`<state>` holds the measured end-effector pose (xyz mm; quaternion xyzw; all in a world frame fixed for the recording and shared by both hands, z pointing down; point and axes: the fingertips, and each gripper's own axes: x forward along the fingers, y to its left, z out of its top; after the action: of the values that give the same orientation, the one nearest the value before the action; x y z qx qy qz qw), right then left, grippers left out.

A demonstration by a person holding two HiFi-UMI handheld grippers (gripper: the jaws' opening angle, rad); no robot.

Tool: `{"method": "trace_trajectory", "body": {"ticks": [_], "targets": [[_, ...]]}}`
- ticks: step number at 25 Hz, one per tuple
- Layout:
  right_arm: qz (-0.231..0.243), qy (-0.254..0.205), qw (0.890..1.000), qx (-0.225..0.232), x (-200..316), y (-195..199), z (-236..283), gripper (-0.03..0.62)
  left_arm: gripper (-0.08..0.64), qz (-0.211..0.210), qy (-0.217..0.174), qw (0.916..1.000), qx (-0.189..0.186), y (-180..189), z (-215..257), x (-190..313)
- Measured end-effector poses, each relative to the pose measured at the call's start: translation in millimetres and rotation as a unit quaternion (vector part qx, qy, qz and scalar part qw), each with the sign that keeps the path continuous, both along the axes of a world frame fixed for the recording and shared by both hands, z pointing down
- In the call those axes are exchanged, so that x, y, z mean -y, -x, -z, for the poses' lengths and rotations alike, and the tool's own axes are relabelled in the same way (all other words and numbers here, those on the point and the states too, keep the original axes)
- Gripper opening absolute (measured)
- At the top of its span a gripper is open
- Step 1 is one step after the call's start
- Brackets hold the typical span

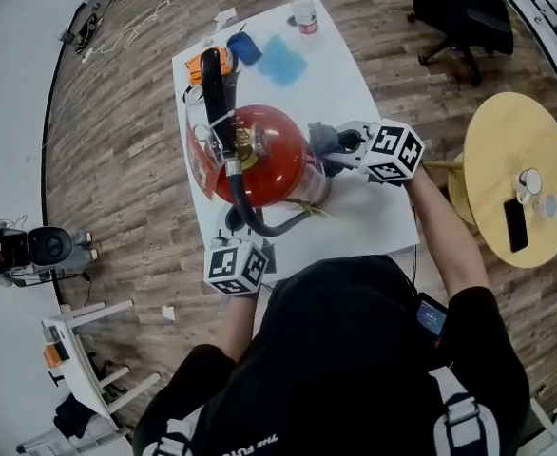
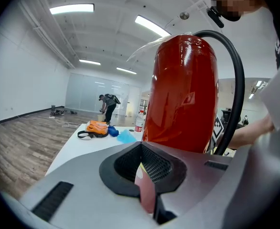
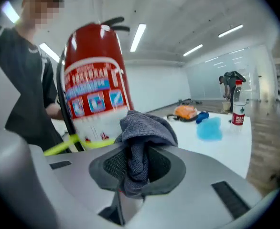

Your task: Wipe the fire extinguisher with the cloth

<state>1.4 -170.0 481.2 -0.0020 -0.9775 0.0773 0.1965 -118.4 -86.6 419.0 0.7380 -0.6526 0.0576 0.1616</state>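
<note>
A red fire extinguisher [image 1: 264, 155] stands upright on the white table [image 1: 350, 84], its black hose [image 1: 233, 193] looping down the near side. My right gripper [image 1: 340, 150] is at the extinguisher's right side, shut on a crumpled grey cloth [image 1: 318, 139]. In the right gripper view the cloth [image 3: 145, 132] bulges out of the jaws just short of the labelled red body [image 3: 94, 80]. My left gripper [image 1: 237, 240] sits at the near side by the base. In the left gripper view its jaws are closed on a thin red tag [image 2: 147, 194], with the red body [image 2: 183, 94] right ahead.
A blue cloth [image 1: 280, 60], a blue object [image 1: 243, 47], an orange strapped item [image 1: 212, 65] and a water bottle [image 1: 302, 9] lie at the table's far end. A round wooden table [image 1: 516, 179] stands at the right, an office chair [image 1: 459, 12] beyond. A person [image 2: 109, 106] bends far off.
</note>
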Motion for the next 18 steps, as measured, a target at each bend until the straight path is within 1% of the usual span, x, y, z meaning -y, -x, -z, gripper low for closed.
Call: {"method": "trace_trajectory", "body": {"ticks": [2, 3, 5, 7, 8, 9, 10, 12, 14, 16, 18], "targets": [[0.0, -0.017, 0.998, -0.055, 1.2, 1.8, -34.7, 0.075, 0.021, 0.005, 0.0, 1.0, -0.001, 1.9, -0.7, 3.6], [-0.001, -0.011, 0.997, -0.073, -0.9, 1.9, -52.4, 0.075, 0.021, 0.007, 0.002, 1.0, -0.002, 2.7, -1.6, 3.4], [0.004, 0.024, 0.994, -0.104, -12.5, -2.6, -82.5, 0.075, 0.021, 0.007, 0.006, 1.0, -0.003, 2.8, -2.3, 1.9], [0.033, 0.043, 0.986, -0.156, -34.9, -12.4, -109.6, 0.075, 0.021, 0.004, 0.005, 1.0, -0.005, 1.0, -3.2, 2.1], [0.048, 0.044, 0.983, -0.173, -46.3, -15.8, -117.5, 0.075, 0.021, 0.004, 0.003, 1.0, -0.006, 0.6, -3.9, 3.4], [0.062, 0.041, 0.981, -0.18, -58.7, -17.4, -120.7, 0.075, 0.021, 0.004, 0.002, 1.0, -0.007, 1.1, -5.0, 4.0], [0.073, 0.04, 0.981, -0.176, -73.9, -17.3, -120.5, 0.075, 0.021, 0.005, 0.001, 1.0, -0.008, 2.0, -6.6, 3.7], [0.089, 0.038, 0.984, -0.148, -107.8, -10.9, -112.0, 0.075, 0.021, 0.004, 0.002, 1.0, -0.008, 3.1, -9.0, 3.8], [0.084, 0.033, 0.99, -0.112, -131.3, -1.0, -99.4, 0.075, 0.021, 0.006, 0.003, 0.9999, -0.012, 2.2, -10.3, 3.5], [0.072, 0.03, 0.993, -0.089, -137.2, 3.3, -88.4, 0.075, 0.021, 0.01, 0.003, 0.9998, -0.016, 2.3, -10.5, 1.5], [0.065, 0.029, 0.996, -0.062, -129.7, 1.9, -67.7, 0.075, 0.021, 0.009, 0.002, 0.9998, -0.017, 2.9, -10.0, 1.7]]}}
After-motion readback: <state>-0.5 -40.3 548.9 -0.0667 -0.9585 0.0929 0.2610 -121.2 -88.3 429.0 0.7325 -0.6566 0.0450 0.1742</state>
